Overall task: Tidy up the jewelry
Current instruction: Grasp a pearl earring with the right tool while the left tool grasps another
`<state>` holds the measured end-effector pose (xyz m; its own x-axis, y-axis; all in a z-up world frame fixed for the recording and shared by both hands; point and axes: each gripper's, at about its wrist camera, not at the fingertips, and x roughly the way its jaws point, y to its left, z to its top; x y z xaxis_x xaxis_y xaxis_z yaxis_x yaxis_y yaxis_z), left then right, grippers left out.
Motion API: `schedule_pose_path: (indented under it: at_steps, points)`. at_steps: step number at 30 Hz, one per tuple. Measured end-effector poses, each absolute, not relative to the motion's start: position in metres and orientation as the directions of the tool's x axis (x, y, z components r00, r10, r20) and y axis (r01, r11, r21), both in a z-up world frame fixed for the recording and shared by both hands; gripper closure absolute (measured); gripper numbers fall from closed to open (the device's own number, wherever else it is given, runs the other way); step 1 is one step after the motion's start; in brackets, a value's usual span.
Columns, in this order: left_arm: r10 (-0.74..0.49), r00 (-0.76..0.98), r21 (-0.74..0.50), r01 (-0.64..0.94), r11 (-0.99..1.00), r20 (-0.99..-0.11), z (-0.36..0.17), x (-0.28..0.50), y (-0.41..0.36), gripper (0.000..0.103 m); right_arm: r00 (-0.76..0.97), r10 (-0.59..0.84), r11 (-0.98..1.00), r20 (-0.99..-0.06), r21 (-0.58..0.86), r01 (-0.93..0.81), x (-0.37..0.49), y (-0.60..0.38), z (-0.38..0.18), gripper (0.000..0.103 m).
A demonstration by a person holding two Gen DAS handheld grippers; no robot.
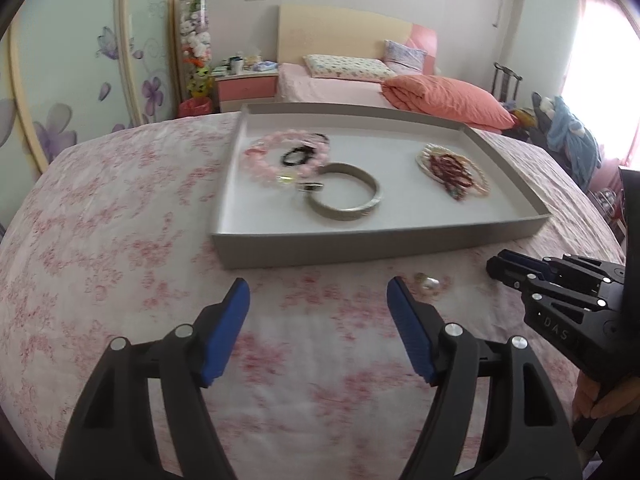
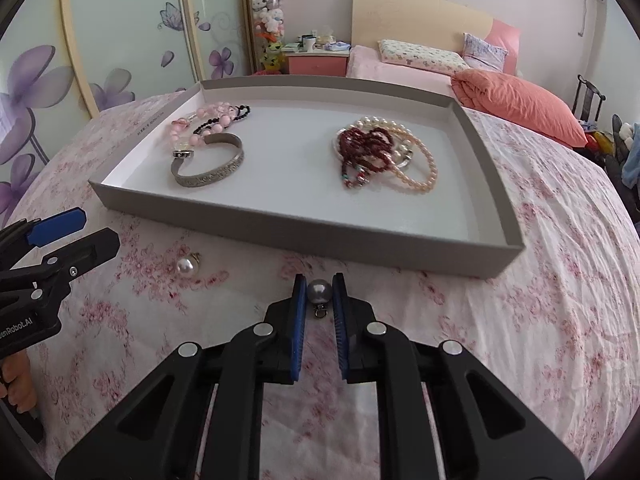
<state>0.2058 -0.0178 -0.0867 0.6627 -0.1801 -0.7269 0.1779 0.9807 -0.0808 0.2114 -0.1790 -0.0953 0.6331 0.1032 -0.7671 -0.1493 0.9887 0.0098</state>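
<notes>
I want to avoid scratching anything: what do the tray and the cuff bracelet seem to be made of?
Tray: probably stiff cardboard, matte grey outside, white inside, with thin folded-looking walls.
Cuff bracelet: looks like metal, dull silver-grey with an engraved pattern on its outer band; whether it is silver the pictures cannot settle.

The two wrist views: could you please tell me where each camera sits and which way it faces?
Left wrist: behind the open left gripper, facing down across the bedspread to the tray; right gripper at right.
Right wrist: behind the right gripper, shut on a grey pearl; left gripper at left.
Shared: tray, white pearl, bed.
</notes>
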Motion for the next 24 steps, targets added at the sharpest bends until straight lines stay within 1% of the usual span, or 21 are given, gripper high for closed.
schedule_pose_path:
  at_steps: [5, 7, 12, 17, 18, 22, 24]
  points:
    - [-0.213, 0.631, -0.073, 0.24, 0.968, -0.746, -0.09, 0.203, -0.043, 0.032, 0.642, 0.028, 0.999, -0.766, 0.002, -0.041, 0.202, -0.211, -0.096, 0.089]
    - [-0.221, 0.618, -0.073, 0.256, 0.964, -0.755, -0.093, 0.203, -0.053, 0.032, 0.642, 0.022, 1.0, -0.767, 0.018, -0.013, 0.2, -0.221, -0.097, 0.089]
    - [-0.211, 0.591, -0.058, 0.267, 0.962, -0.778, -0.1, 0.207, -0.071, 0.032, 0.641, 0.013, 1.0, -0.767, 0.008, -0.01, 0.201, -0.221, -0.097, 0.089]
    - [-0.171, 0.575, -0.044, 0.228, 0.973, -0.8, -0.107, 0.217, -0.085, 0.033, 0.64, 0.02, 1.0, -0.768, 0.016, -0.012, 0.201, -0.221, -0.097, 0.089]
    - [-0.163, 0.582, -0.038, 0.221, 0.975, -0.797, -0.107, 0.218, -0.087, 0.035, 0.64, 0.021, 1.0, -0.768, 0.018, -0.012, 0.201, -0.22, -0.097, 0.089]
    - [-0.146, 0.588, -0.024, 0.21, 0.977, -0.795, -0.106, 0.221, -0.093, 0.048, 0.64, 0.03, 1.0, -0.768, 0.028, -0.013, 0.2, -0.222, -0.098, 0.089]
    - [-0.138, 0.593, -0.015, 0.208, 0.978, -0.794, -0.106, 0.221, -0.097, 0.051, 0.64, 0.035, 0.999, -0.768, 0.034, -0.013, 0.2, -0.223, -0.098, 0.089]
